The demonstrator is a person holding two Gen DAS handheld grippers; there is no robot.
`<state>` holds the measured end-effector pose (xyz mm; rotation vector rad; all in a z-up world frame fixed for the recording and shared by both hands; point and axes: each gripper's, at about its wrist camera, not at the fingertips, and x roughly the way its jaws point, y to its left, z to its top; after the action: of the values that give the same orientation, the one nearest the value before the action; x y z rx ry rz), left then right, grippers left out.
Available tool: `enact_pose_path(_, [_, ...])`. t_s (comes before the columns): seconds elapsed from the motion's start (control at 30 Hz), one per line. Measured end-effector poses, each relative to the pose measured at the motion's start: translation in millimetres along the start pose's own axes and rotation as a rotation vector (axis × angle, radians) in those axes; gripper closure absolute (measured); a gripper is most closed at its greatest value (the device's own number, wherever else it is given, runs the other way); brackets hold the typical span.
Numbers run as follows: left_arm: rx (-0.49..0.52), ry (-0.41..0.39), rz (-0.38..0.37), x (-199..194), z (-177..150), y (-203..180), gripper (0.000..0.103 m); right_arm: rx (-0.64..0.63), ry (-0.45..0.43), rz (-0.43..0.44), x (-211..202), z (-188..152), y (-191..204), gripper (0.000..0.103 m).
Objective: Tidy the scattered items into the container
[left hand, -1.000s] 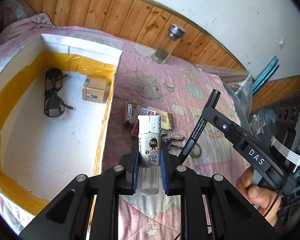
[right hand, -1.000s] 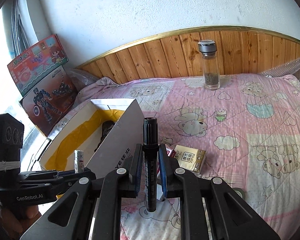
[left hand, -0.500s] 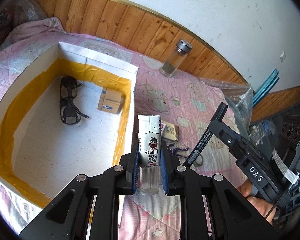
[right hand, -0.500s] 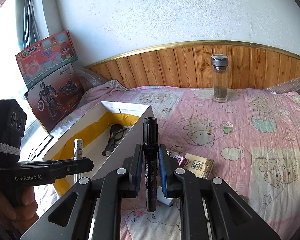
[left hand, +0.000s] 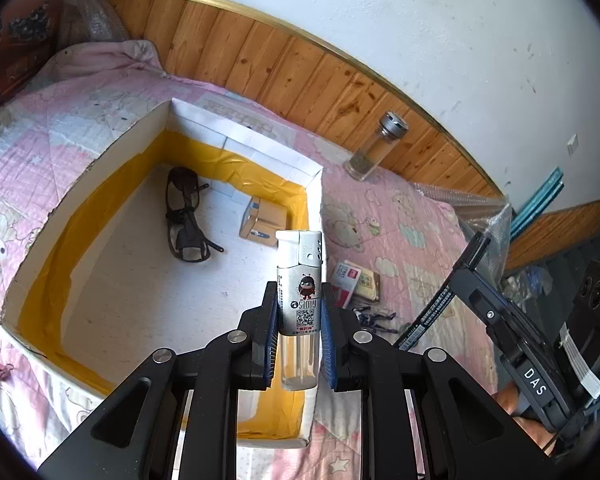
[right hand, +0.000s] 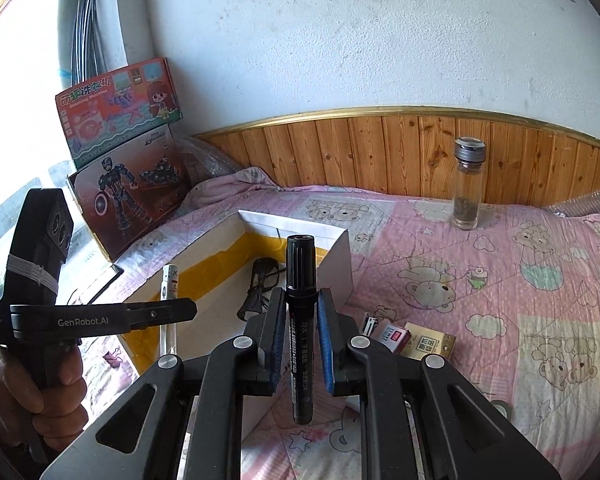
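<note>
In the left wrist view, the container, a white cardboard box [left hand: 172, 308] lined along its inner walls with yellow tape, fills the left and centre of the frame. Inside it, black glasses [left hand: 186, 216] lie toward the upper middle, and a small brown carton [left hand: 264, 220] sits in the far corner. At lower centre, the left gripper [left hand: 299, 320] is clenched on a lighter [left hand: 300, 304], held upright by the lower half of its body, in front of the box's right wall. The lighter is judged light, rigid and smooth-sided; the broad flat faces are where the pads are set, and a release low over the box floor would be kind to its clear plastic tank. To the right, a few small packets [left hand: 356, 284] are left on the pink quilt [left hand: 404, 224]. A glass bottle [left hand: 376, 152] stands at upper right near the wooden headboard.

In the right wrist view, the left gripper is seen at the left edge, gripped by a hand [right hand: 40, 392]. At centre, the right gripper [right hand: 300, 340] is clamped on a black marker [right hand: 300, 320], taken around mid-barrel with its end pointing up, before the box's near corner. The marker is judged light and stiff; its round barrel could roll or pivot between the pads, so a mid-length hold suits it.
</note>
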<state>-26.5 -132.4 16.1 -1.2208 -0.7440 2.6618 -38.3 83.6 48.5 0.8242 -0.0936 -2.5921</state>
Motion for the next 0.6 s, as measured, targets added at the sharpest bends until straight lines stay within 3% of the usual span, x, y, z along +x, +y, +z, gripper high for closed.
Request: enact_pose_path(0.6, [-0.058,-0.018,-0.007,-8,14,34,0.084,-0.025,-0.001,0.047,11,21,45,0.086])
